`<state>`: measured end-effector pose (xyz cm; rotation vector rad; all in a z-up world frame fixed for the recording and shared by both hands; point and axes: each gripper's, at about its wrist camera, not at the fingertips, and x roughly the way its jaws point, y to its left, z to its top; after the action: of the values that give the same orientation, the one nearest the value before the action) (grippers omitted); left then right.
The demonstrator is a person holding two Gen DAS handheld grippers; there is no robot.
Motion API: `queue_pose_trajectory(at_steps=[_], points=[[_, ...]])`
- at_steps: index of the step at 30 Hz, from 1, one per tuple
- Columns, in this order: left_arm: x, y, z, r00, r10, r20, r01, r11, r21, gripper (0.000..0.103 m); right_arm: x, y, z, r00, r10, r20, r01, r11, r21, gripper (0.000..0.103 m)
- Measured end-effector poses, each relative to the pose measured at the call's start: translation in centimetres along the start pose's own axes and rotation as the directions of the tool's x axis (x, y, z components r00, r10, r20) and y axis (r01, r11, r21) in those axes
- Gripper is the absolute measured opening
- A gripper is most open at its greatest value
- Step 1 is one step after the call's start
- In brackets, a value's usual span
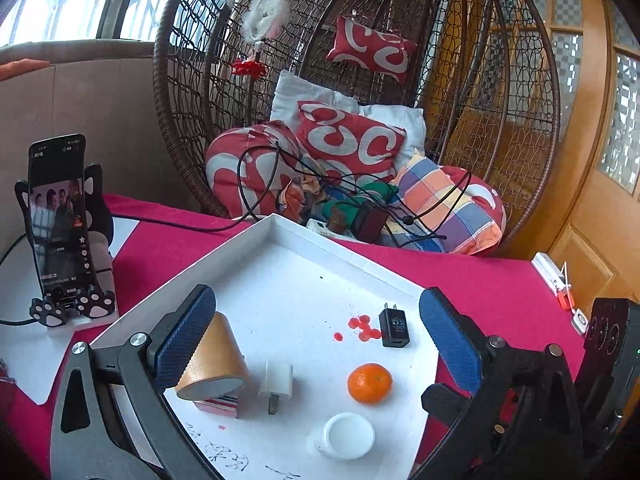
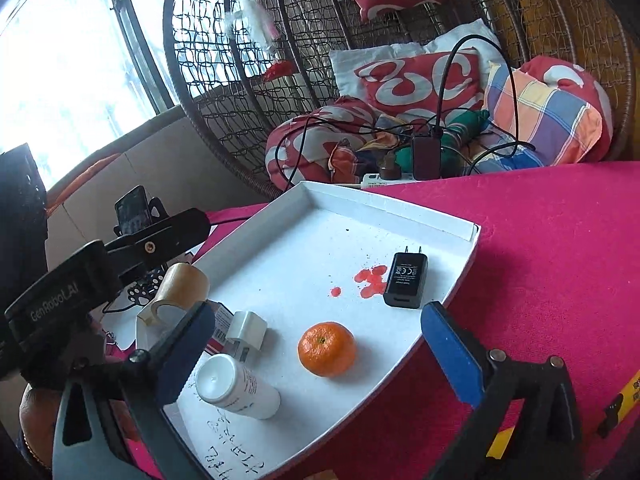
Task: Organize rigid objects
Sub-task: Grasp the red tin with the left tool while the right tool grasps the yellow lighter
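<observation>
You are holding both grippers over the white tray (image 2: 460, 236), jaws of the left gripper (image 1: 318, 340) and right gripper (image 2: 318, 346) spread wide, pinching nothing. The tray is sitting on the red-covered bench (image 2: 540, 260), filling frame centre. Inside it are lying the black charger (image 2: 405, 280) upper right, the orange (image 2: 327, 349) centre, the white charger (image 2: 247, 330), bottle (image 2: 236, 388) and tape roll (image 2: 180, 286) lower left. Probably the items are being gathered here so the raised rim is keeping them together. The orange is lying between the right jaws' line, likely the next pick.
</observation>
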<state>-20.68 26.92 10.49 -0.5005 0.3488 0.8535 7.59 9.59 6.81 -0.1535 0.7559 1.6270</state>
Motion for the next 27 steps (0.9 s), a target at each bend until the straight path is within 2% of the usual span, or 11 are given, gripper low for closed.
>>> queue_pose_trajectory(at_steps=[3,5,7,9,11,13,17,18,19,22,27], points=[[-2.5,-0.8,-0.4,0.997,-0.062,0.051,0.062,0.998,-0.003,0.103,-2.6,0.0,-0.7,0.999,0.006,0.039,-0.006,1.0,-0.007,0.103],[-4.2,-1.6,-1.1,0.986,-0.125,0.106,0.126,0.992,-0.001,0.103,-4.4,-0.3,-1.2,0.998,0.011,0.065,-0.01,1.0,-0.007,0.103],[-5.7,-2.1,-1.8,0.965,-0.218,0.144,0.223,0.975,-0.013,0.103,-6.4,-0.6,-1.8,0.994,0.02,0.103,-0.019,1.0,-0.009,0.103],[-6.7,-2.6,-2.3,0.938,-0.316,0.142,0.323,0.946,-0.03,0.103,-8.4,-1.1,-2.2,0.988,0.016,0.151,-0.015,1.0,-0.007,0.103],[-7.6,-3.5,-2.5,0.922,-0.363,0.135,0.368,0.929,-0.019,0.103,-10.6,-1.7,-2.4,0.976,0.007,0.218,-0.007,1.0,0.001,0.103],[-8.6,-4.5,-2.5,0.916,-0.375,0.144,0.375,0.927,0.028,0.103,-13.6,-2.0,-2.4,0.945,-0.009,0.326,0.009,1.0,0.002,0.103],[-10.7,-6.3,-2.8,0.907,-0.374,0.193,0.356,0.927,0.121,0.103,-19.5,-2.1,-2.6,0.83,-0.009,0.558,0.032,0.999,-0.031,0.103],[-11.0,-6.5,-2.9,0.898,-0.389,0.203,0.369,0.92,0.128,0.103,-20.3,-2.3,-2.7,0.814,-0.028,0.58,0.041,0.999,-0.01,0.103],[-11.3,-6.7,-3.0,0.889,-0.409,0.208,0.389,0.912,0.132,0.103,-20.7,-2.6,-2.7,0.813,-0.061,0.58,0.057,0.998,0.025,0.103],[-11.3,-7.4,-3.4,0.871,-0.456,0.183,0.435,0.889,0.146,0.103,-20.6,-3.8,-3.0,0.843,-0.107,0.528,0.071,0.994,0.088,0.103],[-10.4,-8.5,-4.9,0.898,-0.424,0.115,0.4,0.898,0.184,0.103,-20.9,-5.2,-5.7,0.831,-0.205,0.517,0.128,0.975,0.18,0.103]])
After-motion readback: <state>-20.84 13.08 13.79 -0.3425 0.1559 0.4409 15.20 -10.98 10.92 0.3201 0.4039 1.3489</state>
